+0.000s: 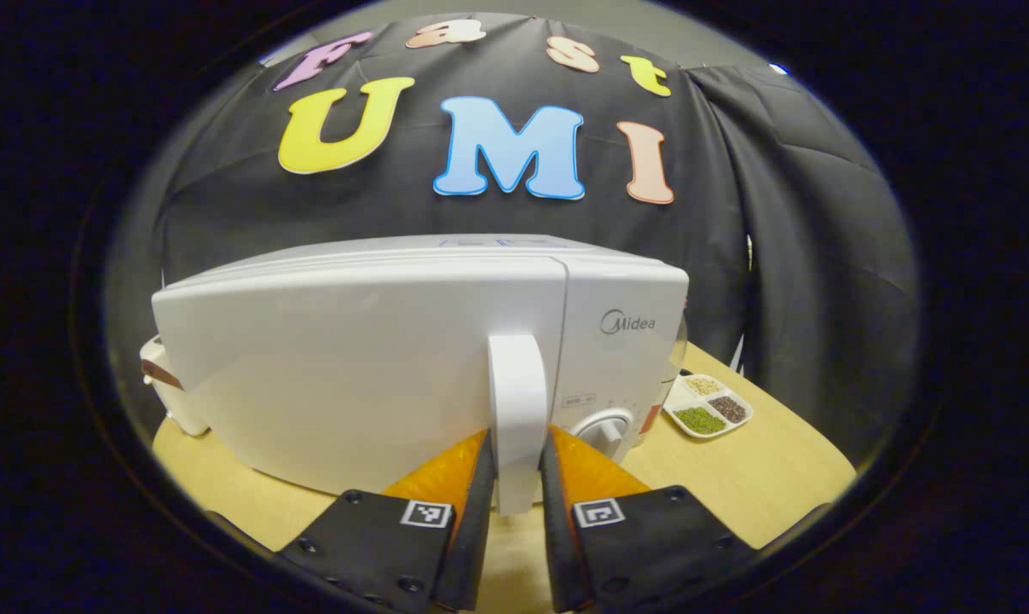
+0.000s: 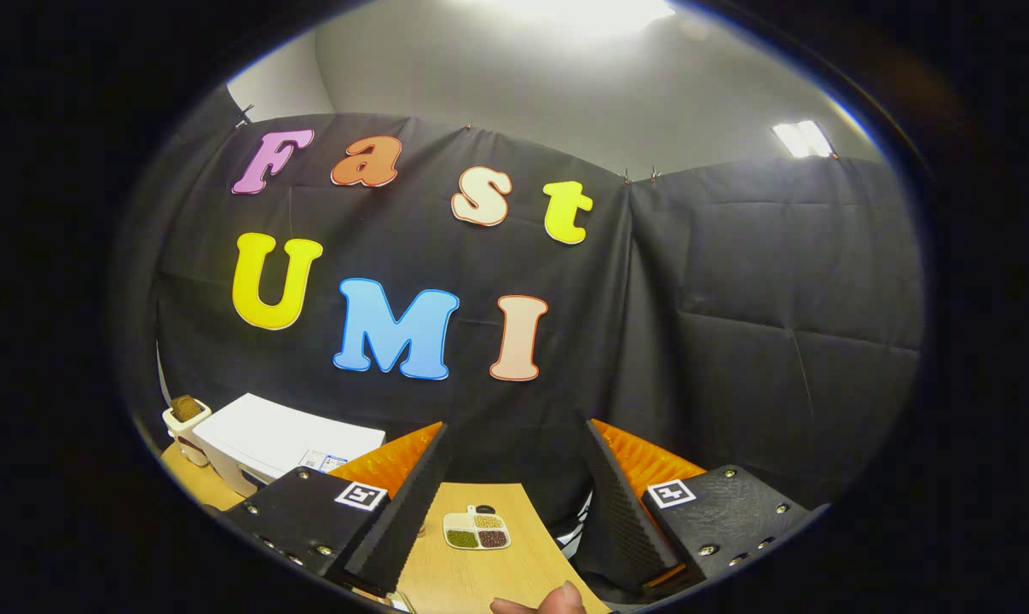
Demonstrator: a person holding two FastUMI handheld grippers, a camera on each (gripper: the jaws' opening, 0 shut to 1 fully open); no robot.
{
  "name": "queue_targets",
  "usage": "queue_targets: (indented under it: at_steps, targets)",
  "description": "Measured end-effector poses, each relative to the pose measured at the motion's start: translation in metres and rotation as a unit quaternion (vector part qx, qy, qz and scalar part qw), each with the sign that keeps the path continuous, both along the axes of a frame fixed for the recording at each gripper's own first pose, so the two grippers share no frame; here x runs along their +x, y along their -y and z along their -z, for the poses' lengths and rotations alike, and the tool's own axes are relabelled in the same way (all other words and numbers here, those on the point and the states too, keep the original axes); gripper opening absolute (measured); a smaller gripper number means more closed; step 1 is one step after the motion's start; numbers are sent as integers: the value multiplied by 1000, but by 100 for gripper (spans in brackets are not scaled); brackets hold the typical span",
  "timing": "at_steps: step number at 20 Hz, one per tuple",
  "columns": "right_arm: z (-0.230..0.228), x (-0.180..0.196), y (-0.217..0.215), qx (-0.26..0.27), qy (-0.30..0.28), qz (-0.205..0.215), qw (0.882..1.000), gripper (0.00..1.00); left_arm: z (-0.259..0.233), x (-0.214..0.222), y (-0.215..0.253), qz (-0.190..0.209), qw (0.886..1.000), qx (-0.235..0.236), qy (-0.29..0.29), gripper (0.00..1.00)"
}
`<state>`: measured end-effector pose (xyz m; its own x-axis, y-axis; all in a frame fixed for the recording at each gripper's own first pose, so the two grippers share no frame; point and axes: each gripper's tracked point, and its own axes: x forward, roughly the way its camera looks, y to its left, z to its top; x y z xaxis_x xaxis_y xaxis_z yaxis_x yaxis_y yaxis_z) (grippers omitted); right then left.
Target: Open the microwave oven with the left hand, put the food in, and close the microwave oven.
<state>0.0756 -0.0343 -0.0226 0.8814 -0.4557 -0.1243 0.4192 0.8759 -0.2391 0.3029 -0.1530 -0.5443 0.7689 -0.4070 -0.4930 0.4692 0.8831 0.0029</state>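
A white microwave oven [image 1: 378, 358] stands on the wooden table, its door closed. In the left gripper view my left gripper [image 1: 517, 448] is shut on the door's vertical white handle [image 1: 517, 409], one finger on each side of it. To the right of the oven lies a small white divided dish of food [image 1: 707, 406] with green, brown and pale grains. In the right gripper view my right gripper [image 2: 514, 465] is held high and stands open with nothing between its fingers; far below it lie the dish [image 2: 476, 530] and the oven [image 2: 275, 448] at the left.
A cream-coloured appliance [image 1: 164, 384] stands behind the oven's left end, also seen as a toaster-like box [image 2: 186, 426]. The wooden table [image 1: 736, 477] has free room to the right of the oven. A fingertip [image 2: 552, 601] shows at the bottom edge.
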Motion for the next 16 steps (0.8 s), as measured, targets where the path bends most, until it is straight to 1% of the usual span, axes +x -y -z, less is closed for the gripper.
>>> queue_targets:
  at_steps: [1, 2, 3, 5, 6, 7, 9, 10, 11, 16]
  targets:
    - [0, -3, 0, 4, 2, -1, 1000, 95, 1, 1, 1, 1, 1000, 3, 9, 36]
    - [-3, -6, -1, 9, 6, -3, 1000, 95, -1, -1, 0, 2, 1000, 2, 13, 32]
    - [-5, -10, -1, 13, 10, -5, 1000, 95, -1, -1, 1, 2, 1000, 3, 18, 35]
    - [-10, -20, -2, 19, 18, -7, 1000, 95, 0, -1, -1, -5, 999, 10, 30, 25]
    - [-14, -26, -2, 18, 23, -8, 1000, 95, 1, -3, 0, -7, 999, 13, 33, 26]
    - [-17, -31, -2, 19, 28, -10, 999, 95, -1, -3, -1, -7, 999, 13, 36, 22]
    - [-17, -40, -2, 26, 31, -12, 999, 95, -1, -4, -1, 1, 999, 12, 34, 22]
    - [-16, -44, -4, 30, 31, -15, 999, 95, 0, -5, -1, 5, 999, 15, 33, 20]
    - [-14, -47, -5, 33, 29, -17, 999, 95, -1, -5, -2, 10, 999, 19, 32, 22]
    - [-6, -61, -14, 35, 19, -29, 999, 95, 0, -7, -2, 41, 998, 32, 27, 22]
